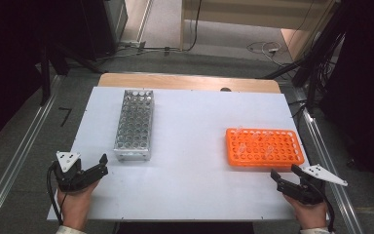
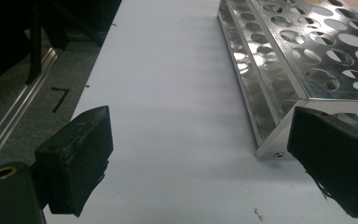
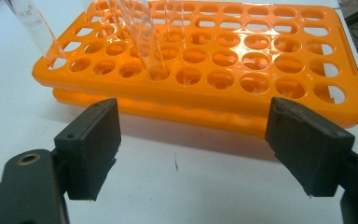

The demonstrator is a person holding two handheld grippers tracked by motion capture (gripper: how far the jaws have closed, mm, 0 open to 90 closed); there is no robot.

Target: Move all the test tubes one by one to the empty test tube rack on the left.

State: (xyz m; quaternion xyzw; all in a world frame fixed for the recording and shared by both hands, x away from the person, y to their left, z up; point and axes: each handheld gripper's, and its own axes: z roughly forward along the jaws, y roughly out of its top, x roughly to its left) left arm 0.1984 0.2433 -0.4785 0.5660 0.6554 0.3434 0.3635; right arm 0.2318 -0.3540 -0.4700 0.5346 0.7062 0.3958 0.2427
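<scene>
Two open grippers; orange rack (image 1: pixel 265 147) long axis left-right, before right gripper (image 1: pixel 287 178).

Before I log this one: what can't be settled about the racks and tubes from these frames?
- Clear tubes in the orange rack: tops cut off by the right gripper view's upper edge; too faint in the high view to count.
- Metal rack: far end cut off in the left gripper view; whether its holes hold anything is too small in the high view.
</scene>
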